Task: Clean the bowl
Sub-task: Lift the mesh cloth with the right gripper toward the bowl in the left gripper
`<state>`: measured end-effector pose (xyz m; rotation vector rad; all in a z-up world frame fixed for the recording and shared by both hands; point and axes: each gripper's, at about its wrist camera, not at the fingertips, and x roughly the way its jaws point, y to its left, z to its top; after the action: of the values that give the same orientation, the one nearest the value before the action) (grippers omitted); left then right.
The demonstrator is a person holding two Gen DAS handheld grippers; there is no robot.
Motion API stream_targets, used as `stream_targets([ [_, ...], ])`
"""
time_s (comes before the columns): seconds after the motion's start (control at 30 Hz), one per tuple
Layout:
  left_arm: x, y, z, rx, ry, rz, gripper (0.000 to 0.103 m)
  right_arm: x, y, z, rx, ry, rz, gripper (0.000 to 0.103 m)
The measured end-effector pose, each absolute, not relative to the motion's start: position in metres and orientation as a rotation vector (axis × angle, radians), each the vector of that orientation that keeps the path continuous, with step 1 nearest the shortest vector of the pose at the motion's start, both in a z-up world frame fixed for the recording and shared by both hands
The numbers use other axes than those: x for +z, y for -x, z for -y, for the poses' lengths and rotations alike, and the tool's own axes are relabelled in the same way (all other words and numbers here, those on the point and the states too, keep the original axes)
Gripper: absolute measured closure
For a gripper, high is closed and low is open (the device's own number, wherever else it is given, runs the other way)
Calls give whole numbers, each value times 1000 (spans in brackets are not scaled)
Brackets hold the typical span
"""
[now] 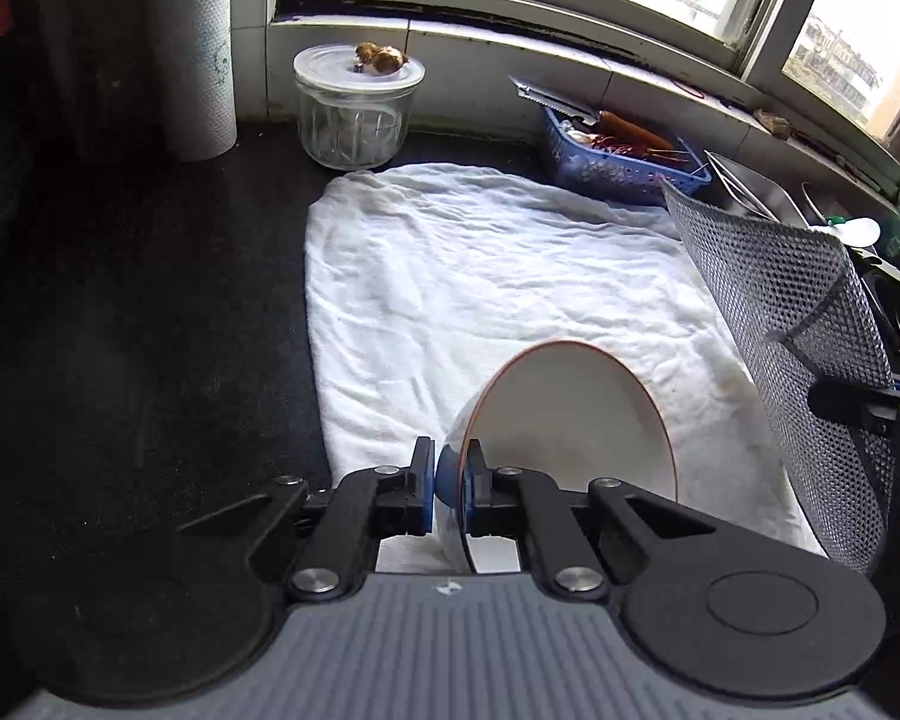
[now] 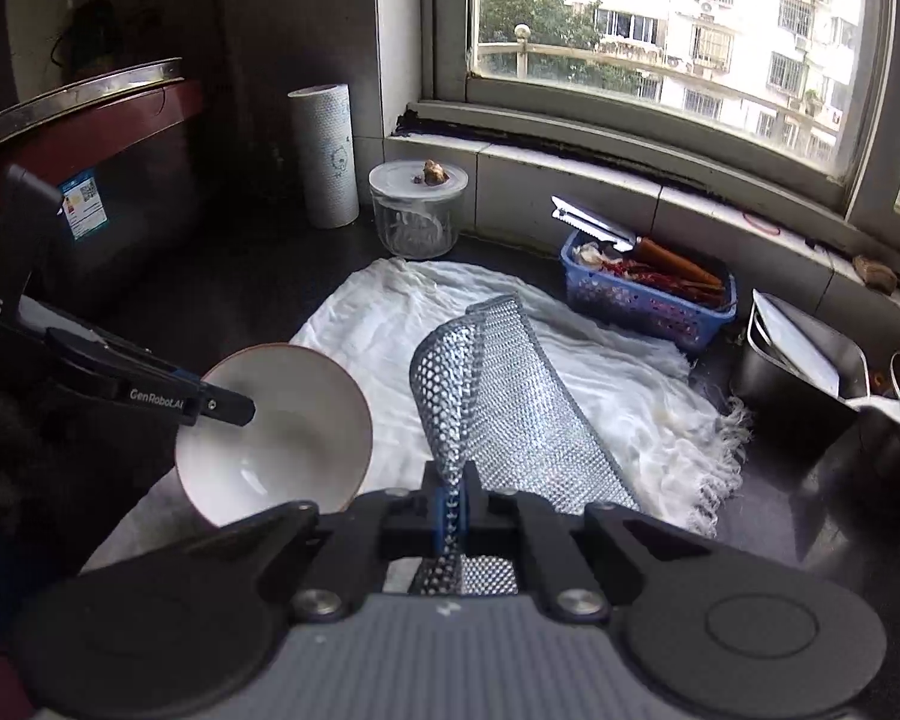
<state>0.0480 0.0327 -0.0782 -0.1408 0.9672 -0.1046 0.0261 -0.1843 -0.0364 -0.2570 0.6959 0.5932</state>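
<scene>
The left gripper (image 1: 449, 483) sits at the lower centre of the left wrist view, its fingers (image 1: 421, 474) closed onto the rim of the bowl (image 1: 564, 414), one outside the wall and one inside. In the right wrist view it reaches in from the left edge. The right gripper (image 2: 452, 519) sits at the lower centre of its own view, fingers (image 2: 435, 519) clamped on the edge of a silvery mesh cloth (image 2: 504, 408) that rises ahead of it.
</scene>
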Motion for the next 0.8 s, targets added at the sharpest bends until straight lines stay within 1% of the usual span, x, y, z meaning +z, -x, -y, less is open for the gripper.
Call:
stream_targets([
  [0.1,-82,-48,-22,-120,157,-987,95,-21,-20,176,616,300,-611,99],
  [0.17,-81,-47,-16,-108,148,-975,95,-19,-17,167,647,343,-590,99],
  [0.27,-80,-46,-13,-119,151,-980,95,-33,-12,154,712,404,-599,99],
  [0.37,-80,-44,-8,-135,142,-983,95,-64,-5,140,781,499,-631,99],
  [0.47,-80,-41,-6,-138,133,-980,94,-92,0,131,852,539,-699,98],
  [0.53,-80,-40,-5,-145,122,-977,94,-101,-3,129,869,504,-756,98],
  [0.7,-79,-39,-4,-152,111,-970,94,-111,-37,138,915,207,-997,98],
  [0.8,-78,-39,-3,-162,108,-969,93,-120,-49,141,899,132,-1069,101],
])
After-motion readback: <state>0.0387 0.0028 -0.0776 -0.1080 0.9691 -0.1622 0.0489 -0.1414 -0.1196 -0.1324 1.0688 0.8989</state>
